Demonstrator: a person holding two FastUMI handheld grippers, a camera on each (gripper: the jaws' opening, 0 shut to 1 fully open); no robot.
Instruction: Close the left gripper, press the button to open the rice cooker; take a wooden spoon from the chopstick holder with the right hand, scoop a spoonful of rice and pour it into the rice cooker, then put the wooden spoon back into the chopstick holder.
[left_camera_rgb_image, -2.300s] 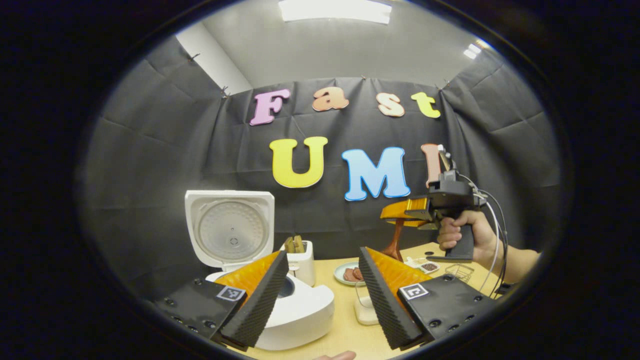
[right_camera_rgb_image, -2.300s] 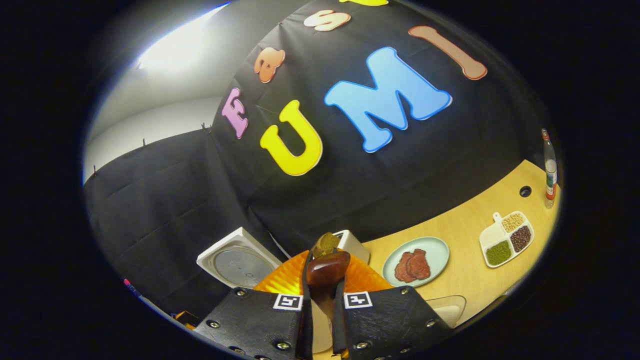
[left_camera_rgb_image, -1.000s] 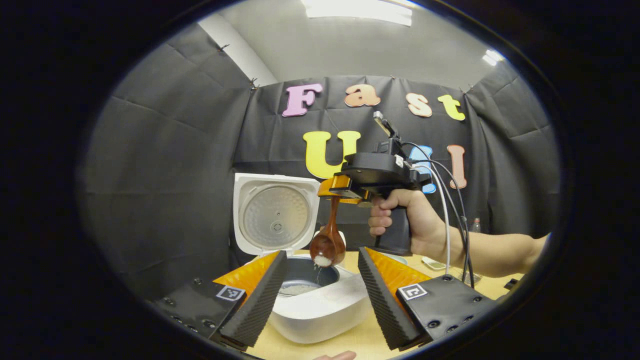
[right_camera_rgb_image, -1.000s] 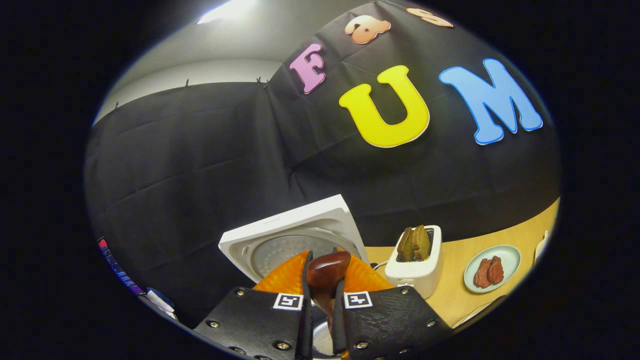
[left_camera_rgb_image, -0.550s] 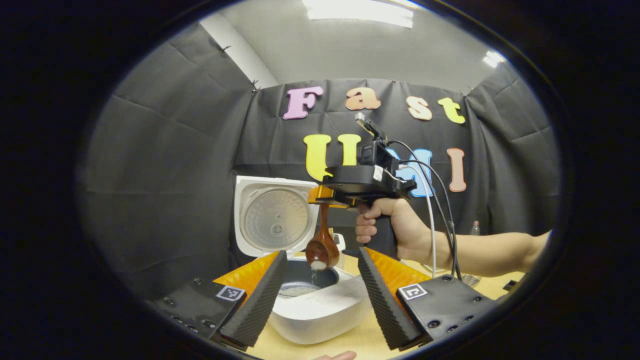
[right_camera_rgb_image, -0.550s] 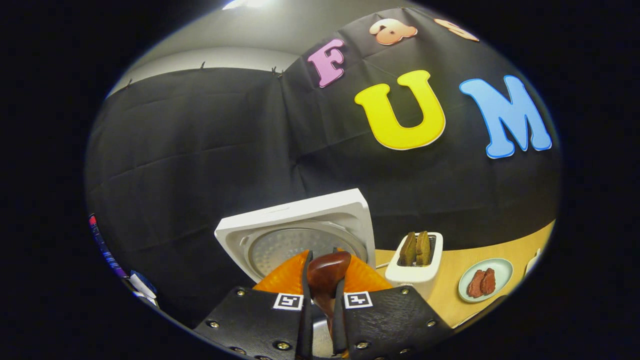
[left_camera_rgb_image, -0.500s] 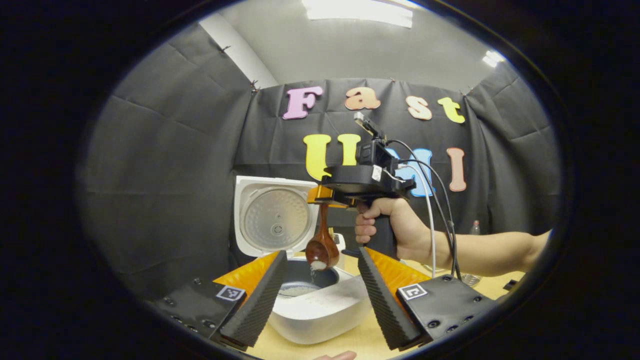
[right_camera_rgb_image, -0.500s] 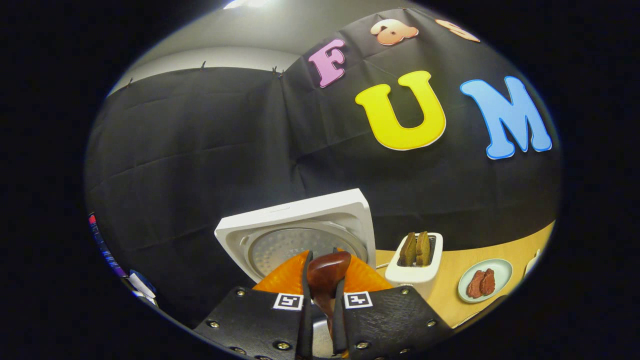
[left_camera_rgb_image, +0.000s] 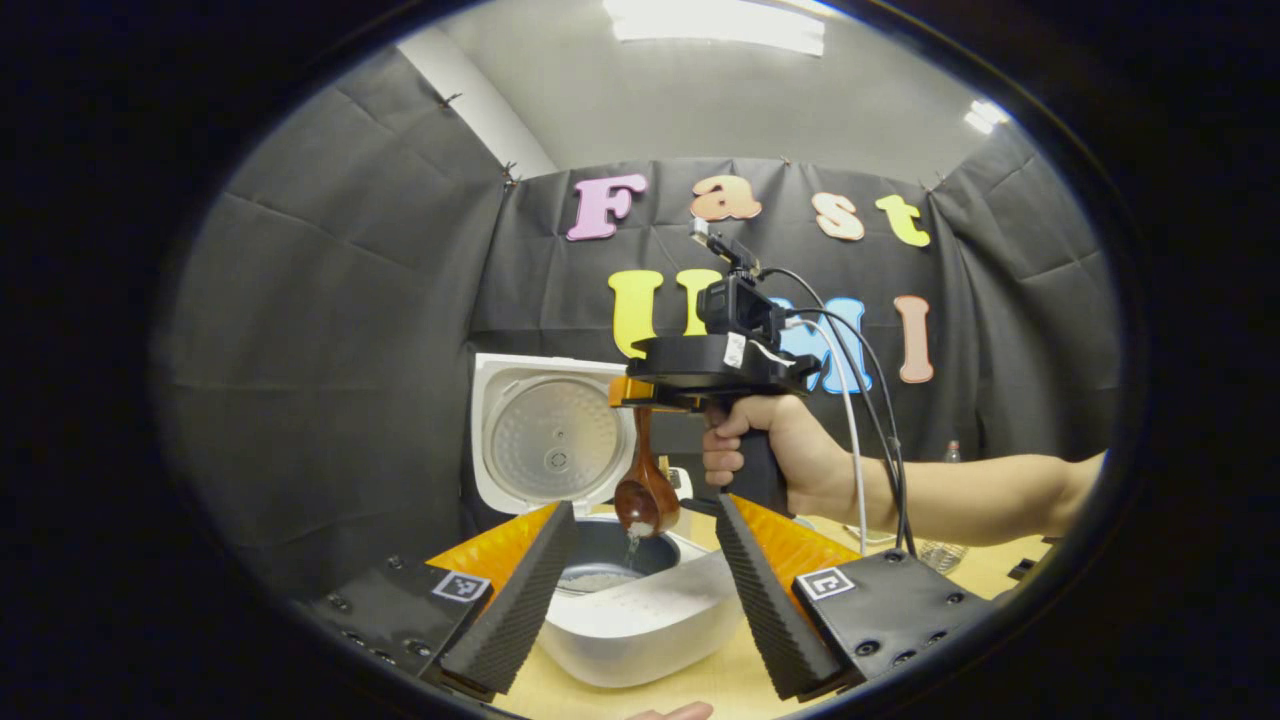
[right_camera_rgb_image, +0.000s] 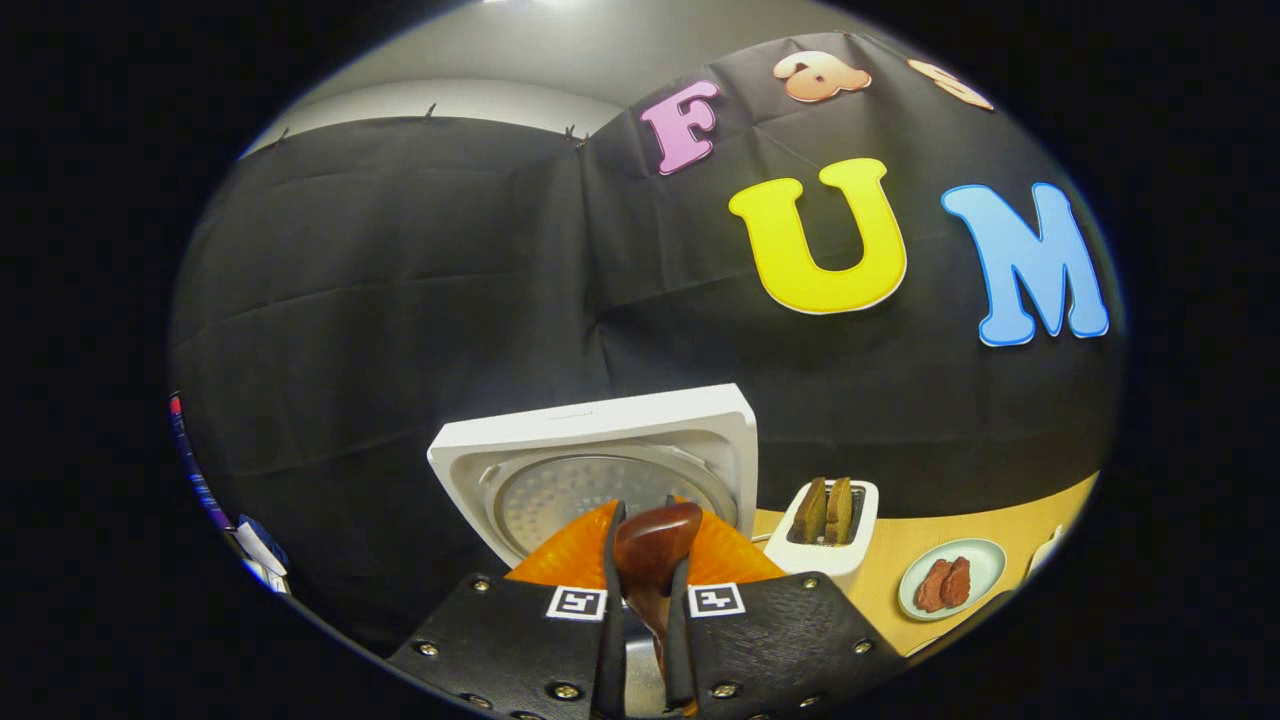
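Rice cooker (left_camera_rgb_image: 640, 620) sits open on the tan surface (left_camera_rgb_image: 720, 685), nearest the left tongs (left_camera_rgb_image: 640, 590), whose fingers are spread wide with nothing between them. Just above its pot hangs the wooden spoon (left_camera_rgb_image: 646, 490), bowl down, white rice falling from it into the pot. Right tongs (right_camera_rgb_image: 640, 640) are clamped on the spoon's handle. Behind stands the raised lid (right_camera_rgb_image: 600, 450), then a toaster (right_camera_rgb_image: 825, 545) and a plate (right_camera_rgb_image: 950, 580).
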